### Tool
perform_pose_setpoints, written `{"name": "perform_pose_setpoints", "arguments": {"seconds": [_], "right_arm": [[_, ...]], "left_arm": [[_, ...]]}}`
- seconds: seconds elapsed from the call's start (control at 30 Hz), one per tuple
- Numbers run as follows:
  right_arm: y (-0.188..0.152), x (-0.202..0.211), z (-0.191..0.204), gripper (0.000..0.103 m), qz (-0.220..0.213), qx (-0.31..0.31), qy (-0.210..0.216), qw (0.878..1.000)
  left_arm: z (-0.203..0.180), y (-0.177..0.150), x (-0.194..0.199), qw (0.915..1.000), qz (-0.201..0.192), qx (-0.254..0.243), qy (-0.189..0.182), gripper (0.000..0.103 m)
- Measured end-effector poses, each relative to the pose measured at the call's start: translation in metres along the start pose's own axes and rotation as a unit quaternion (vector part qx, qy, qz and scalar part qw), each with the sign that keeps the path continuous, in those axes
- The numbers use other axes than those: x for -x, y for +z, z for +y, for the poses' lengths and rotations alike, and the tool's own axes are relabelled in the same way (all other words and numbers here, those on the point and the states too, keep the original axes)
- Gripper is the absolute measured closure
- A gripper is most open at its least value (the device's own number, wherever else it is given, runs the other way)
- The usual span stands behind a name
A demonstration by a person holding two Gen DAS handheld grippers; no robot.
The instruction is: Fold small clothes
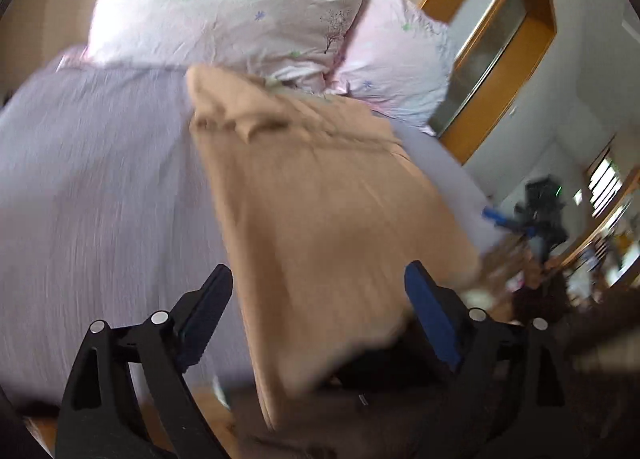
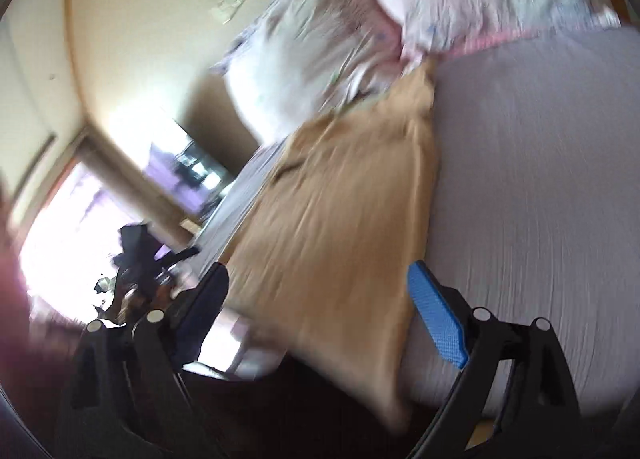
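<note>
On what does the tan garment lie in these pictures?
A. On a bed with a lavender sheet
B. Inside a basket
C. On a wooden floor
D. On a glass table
A: the tan garment is spread on the lavender sheet, just below the floral pillows.

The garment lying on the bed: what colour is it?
Plain tan garment, no visible print; clearest in the left wrist view.

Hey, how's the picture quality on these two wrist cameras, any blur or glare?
Left wrist view: motion blur smears the tan garment and bedsheet; the pillows stay fairly sharp. Right wrist view: heavier blur throughout, and the window is blown out white. Both show fisheye bending and dark corners.
</note>
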State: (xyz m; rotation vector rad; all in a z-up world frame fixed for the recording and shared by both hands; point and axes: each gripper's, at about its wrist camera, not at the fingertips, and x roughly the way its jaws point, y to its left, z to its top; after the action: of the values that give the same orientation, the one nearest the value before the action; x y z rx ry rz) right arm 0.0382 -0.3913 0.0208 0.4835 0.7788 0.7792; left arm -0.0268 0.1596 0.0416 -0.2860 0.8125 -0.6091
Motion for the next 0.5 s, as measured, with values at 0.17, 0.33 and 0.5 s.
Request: {"name": "perform_pose_setpoints", "arguments": {"seconds": [0.17, 0.33, 0.5], "right_arm": [[-0.067, 0.019, -0.024, 0.012, 0.036, -0.06, -0.018, 0.997], [-0.078, -0.004, -0.043, 0.012, 0.058, -0.082, 0.001, 0.995], [-0.076, -0.036, -0.048, 0.014, 0.076, -0.085, 0.028, 0.993]], "left_arm": [[0.022, -0.052, 0.001, 0.9969, 0.033, 0.072, 0.003, 0.014], [0.047, -0.062, -0.035, 0.9897, 0.053, 0.131, 0.019, 0.015], [0.056, -0.064, -0.057, 0.9827, 0.051, 0.177, -0.016, 0.023]]}}
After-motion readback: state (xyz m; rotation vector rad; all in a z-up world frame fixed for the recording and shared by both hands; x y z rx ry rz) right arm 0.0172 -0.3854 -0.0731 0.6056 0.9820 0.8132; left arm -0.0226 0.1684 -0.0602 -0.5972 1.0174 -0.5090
